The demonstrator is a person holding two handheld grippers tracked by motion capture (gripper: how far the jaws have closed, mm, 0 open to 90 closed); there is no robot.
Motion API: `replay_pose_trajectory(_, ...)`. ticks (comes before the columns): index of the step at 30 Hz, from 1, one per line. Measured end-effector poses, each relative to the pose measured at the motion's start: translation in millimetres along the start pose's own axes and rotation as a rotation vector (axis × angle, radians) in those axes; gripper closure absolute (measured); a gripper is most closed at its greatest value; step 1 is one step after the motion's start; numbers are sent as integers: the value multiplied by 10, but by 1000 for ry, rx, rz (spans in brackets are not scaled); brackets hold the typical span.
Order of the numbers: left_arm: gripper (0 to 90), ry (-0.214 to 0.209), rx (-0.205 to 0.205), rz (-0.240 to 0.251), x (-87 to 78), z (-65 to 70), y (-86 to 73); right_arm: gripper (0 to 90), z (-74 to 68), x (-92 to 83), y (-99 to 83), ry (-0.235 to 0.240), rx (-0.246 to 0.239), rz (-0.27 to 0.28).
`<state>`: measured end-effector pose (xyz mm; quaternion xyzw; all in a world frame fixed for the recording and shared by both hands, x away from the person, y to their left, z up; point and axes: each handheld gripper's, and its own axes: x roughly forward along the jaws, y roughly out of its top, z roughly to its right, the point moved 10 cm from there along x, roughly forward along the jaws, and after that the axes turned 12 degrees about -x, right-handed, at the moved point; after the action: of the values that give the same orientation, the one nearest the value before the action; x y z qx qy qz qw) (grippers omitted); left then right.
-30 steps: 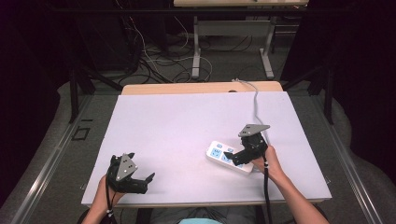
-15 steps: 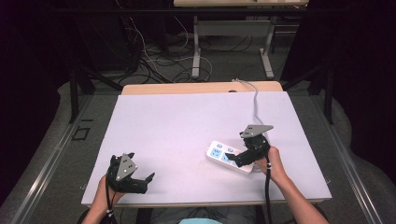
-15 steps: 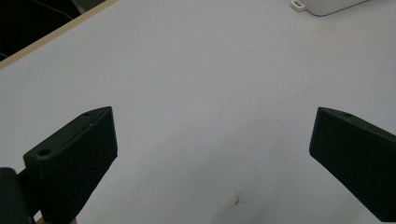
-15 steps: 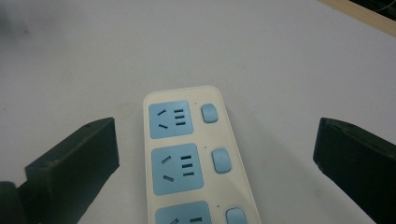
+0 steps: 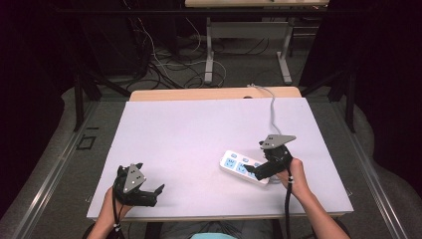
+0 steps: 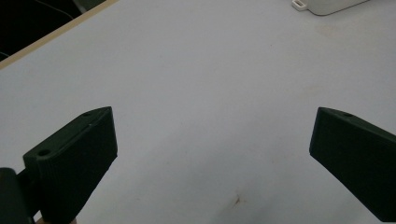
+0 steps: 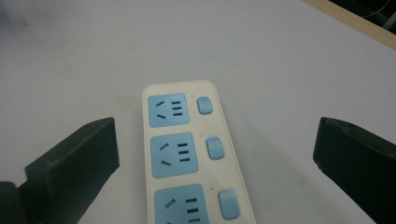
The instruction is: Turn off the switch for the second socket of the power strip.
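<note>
On the right half of the white table (image 5: 199, 139), a white power strip (image 5: 244, 167) with blue sockets is laid diagonally, its long axis running from near right to far left. Over its near end the right gripper (image 5: 254, 171) is held wide open, gripping nothing, slightly shifted since earlier. The left gripper (image 5: 152, 194), likewise open and empty, remains at the near-left edge.

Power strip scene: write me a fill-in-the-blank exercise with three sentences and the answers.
1. The socket faces on the white power strip are coloured ____.
2. The right gripper hovers over the strip with its jaws ____.
3. The left gripper is near the table's ____ edge, away from the strip.

Missing words: blue; open; front
</note>
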<state>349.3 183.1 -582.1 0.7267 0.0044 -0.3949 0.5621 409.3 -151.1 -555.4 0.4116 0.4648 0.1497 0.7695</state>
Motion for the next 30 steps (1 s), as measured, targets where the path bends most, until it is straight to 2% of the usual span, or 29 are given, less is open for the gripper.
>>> replay_pose_trajectory(1, 5, -10, -15, -1, 3, 18, -5, 0, 5, -13, -3, -6, 4, 2)
replay_pose_trajectory(2, 5, -8, -13, 0, 3, 14, -3, 0, 15, -20, 2, -14, 3, 15)
replay_pose_trajectory(6, 5, -6, -5, -4, -5, 5, -6, 0, 16, -89, -39, -18, 10, -3)
replay_pose_trajectory(16, 5, -6, -6, -3, -6, 4, -6, 0, 38, -241, -117, -52, 44, 9)
replay_pose_trajectory(30, 5, -7, -4, -3, -6, 7, -5, 1, 46, -474, -320, -89, 99, 6)
